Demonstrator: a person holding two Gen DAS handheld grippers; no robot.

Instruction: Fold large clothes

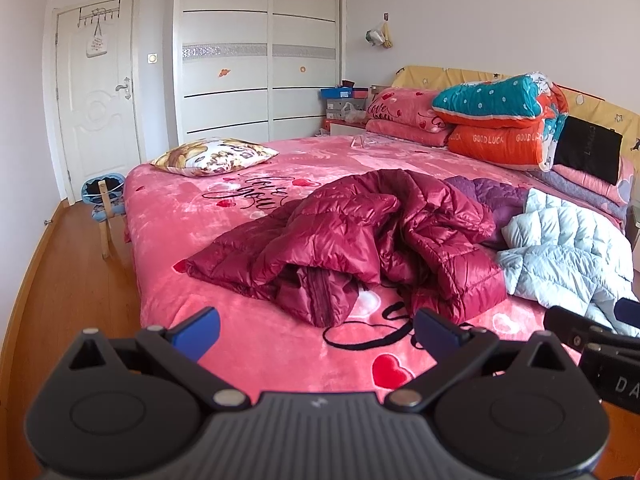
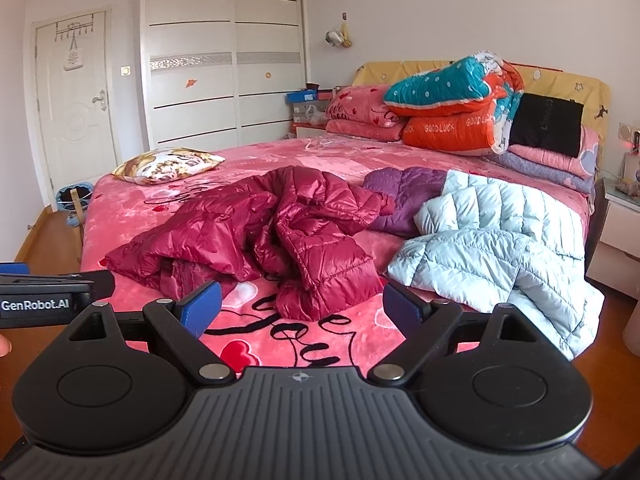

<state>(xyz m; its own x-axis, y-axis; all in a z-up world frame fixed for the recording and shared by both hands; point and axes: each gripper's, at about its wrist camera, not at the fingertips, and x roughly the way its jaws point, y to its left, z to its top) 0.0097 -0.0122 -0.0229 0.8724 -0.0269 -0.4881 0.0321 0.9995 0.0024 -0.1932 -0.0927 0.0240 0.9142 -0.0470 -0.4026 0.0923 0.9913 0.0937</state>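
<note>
A crumpled dark red puffer jacket [image 1: 352,236] lies in the middle of the pink bed [image 1: 256,328]; it also shows in the right wrist view [image 2: 280,232]. A purple jacket [image 2: 404,196] lies behind it and a pale blue puffer jacket [image 2: 492,240] lies to its right, near the bed's edge. My left gripper [image 1: 316,328] is open and empty, above the bed's near edge, short of the red jacket. My right gripper [image 2: 302,308] is open and empty, just short of the red jacket's near hem.
A printed cushion [image 1: 216,156] lies at the bed's far left. Folded quilts and pillows [image 1: 496,120] are stacked at the headboard. A small stool [image 1: 102,204] stands on the wooden floor left of the bed. A bedside table [image 2: 620,216] stands at right.
</note>
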